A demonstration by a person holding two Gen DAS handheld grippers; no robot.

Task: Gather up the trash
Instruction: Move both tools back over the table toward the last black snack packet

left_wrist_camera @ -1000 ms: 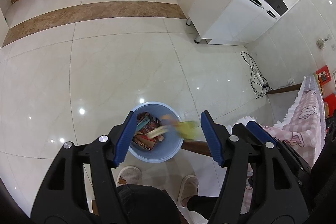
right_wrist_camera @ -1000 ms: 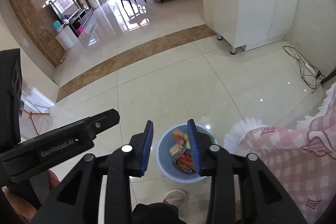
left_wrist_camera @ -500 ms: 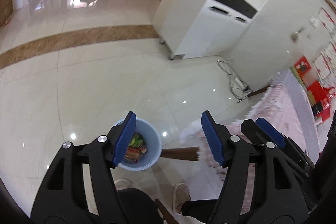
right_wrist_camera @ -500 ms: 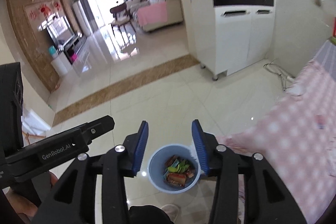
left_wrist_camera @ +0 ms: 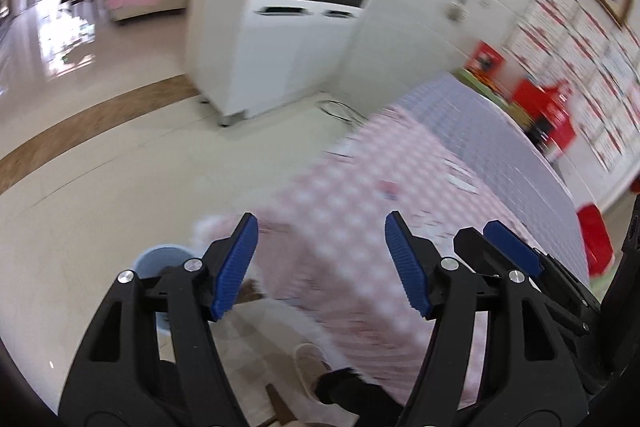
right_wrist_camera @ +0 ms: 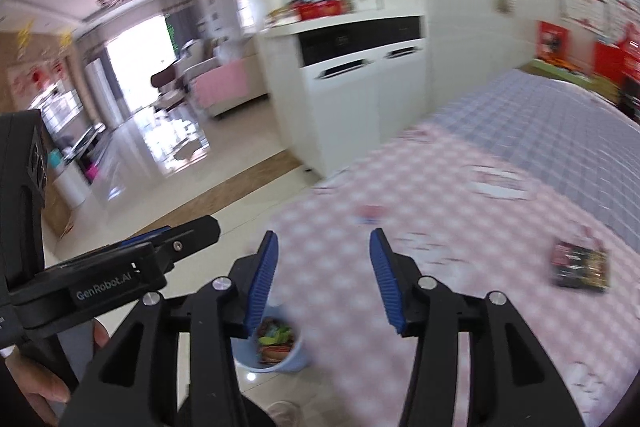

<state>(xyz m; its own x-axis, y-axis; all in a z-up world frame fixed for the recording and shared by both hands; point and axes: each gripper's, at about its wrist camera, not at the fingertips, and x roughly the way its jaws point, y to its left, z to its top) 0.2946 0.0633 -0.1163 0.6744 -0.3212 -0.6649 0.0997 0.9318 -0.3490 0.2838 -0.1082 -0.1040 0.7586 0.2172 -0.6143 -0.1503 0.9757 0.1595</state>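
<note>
A light blue bin [right_wrist_camera: 276, 347] stands on the floor by the table edge, with colourful wrappers inside; only its rim [left_wrist_camera: 158, 259] shows in the left wrist view. A dark snack packet [right_wrist_camera: 580, 267] lies on the pink checked tablecloth [right_wrist_camera: 460, 227] at the right. A white piece of paper [right_wrist_camera: 498, 183] and a small pink scrap [right_wrist_camera: 370, 213] lie farther back. My left gripper [left_wrist_camera: 320, 259] is open and empty above the table's near edge. My right gripper [right_wrist_camera: 320, 275] is open and empty, over the table edge and bin. Both views are blurred.
A white cabinet [right_wrist_camera: 360, 99] with dark top drawers stands behind the table. Red boxes [left_wrist_camera: 548, 111] sit at the table's far side by the wall. The person's slippered foot [left_wrist_camera: 310, 367] is on the tile floor below. The left gripper's body [right_wrist_camera: 108, 275] shows in the right view.
Both grippers have swung up and to the right, away from the bin toward the table. The bin has slid to the lower left of both views. Both stay open and empty.
</note>
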